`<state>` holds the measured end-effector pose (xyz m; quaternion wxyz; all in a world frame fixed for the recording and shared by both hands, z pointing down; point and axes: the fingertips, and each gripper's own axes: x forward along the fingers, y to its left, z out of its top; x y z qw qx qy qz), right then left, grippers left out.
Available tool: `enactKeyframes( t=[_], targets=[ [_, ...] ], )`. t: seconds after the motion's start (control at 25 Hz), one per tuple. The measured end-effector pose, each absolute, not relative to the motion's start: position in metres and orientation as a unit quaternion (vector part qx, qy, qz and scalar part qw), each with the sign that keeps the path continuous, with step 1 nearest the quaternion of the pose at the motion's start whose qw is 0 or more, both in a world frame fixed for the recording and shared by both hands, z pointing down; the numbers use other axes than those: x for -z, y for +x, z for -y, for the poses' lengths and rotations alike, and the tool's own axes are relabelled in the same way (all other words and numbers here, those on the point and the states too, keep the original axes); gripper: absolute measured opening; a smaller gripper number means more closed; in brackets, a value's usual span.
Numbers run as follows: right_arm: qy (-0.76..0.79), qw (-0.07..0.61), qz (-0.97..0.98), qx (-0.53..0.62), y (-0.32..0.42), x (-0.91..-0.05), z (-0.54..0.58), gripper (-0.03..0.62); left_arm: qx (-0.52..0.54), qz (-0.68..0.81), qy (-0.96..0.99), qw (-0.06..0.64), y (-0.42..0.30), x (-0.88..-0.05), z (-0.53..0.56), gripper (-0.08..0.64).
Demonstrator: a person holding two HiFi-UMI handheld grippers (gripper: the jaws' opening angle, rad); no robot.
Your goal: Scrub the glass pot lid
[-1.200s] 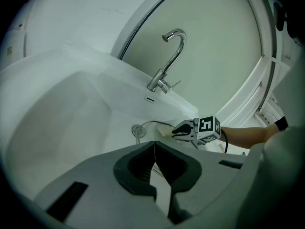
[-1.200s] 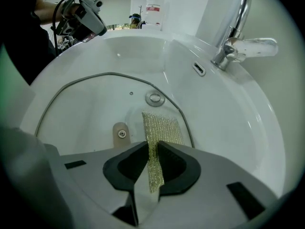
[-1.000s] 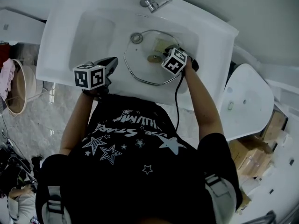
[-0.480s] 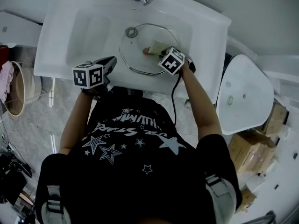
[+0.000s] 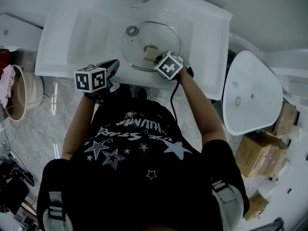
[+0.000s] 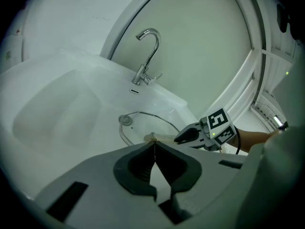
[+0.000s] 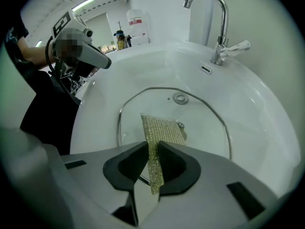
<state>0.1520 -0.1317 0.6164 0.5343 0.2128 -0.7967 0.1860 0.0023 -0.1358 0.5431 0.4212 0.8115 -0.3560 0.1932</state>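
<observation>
The glass pot lid (image 5: 163,32) lies flat in the white sink basin (image 5: 86,32), its metal rim (image 7: 220,118) ringing the glass. A gold mesh scrub cloth (image 7: 162,126) rests on the lid beside its centre fitting. My right gripper (image 7: 153,152) is shut on the cloth's near end and shows over the lid's near rim in the head view (image 5: 156,57). My left gripper (image 6: 155,146) is shut with nothing in it; it hovers at the sink's front edge, left of the lid (image 5: 115,63).
A chrome faucet (image 7: 217,23) stands behind the basin, and the drain (image 7: 180,98) shows through the glass. A white toilet (image 5: 250,93) is at the right, cardboard boxes (image 5: 262,158) beyond it. A basket (image 5: 21,90) sits on the floor at the left.
My right gripper has dragged the cloth back across the lid toward the near rim. The left gripper has stayed at the sink's front edge.
</observation>
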Motion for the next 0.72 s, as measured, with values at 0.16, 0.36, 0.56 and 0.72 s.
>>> enactKeyframes(
  t=[0.16, 0.36, 0.56, 0.72],
  targets=[
    [0.207, 0.513, 0.811, -0.192, 0.145, -0.605, 0.12, 0.071, -0.193, 0.362, 0.811, 0.418, 0.01, -0.537, 0.123, 0.009],
    [0.206, 0.483, 0.826, -0.206, 0.132, -0.601, 0.114, 0.071, -0.185, 0.375, 0.807, 0.417, 0.01, -0.534, 0.113, 0.009],
    [0.217, 0.439, 0.846, -0.21, 0.127, -0.589, 0.113, 0.071, -0.175, 0.399, 0.795, 0.423, 0.002, -0.539, 0.098, 0.009],
    [0.243, 0.407, 0.855, -0.21, 0.126, -0.577, 0.116, 0.071, -0.185, 0.405, 0.789, 0.423, -0.007, -0.545, 0.09, 0.009]
  ],
)
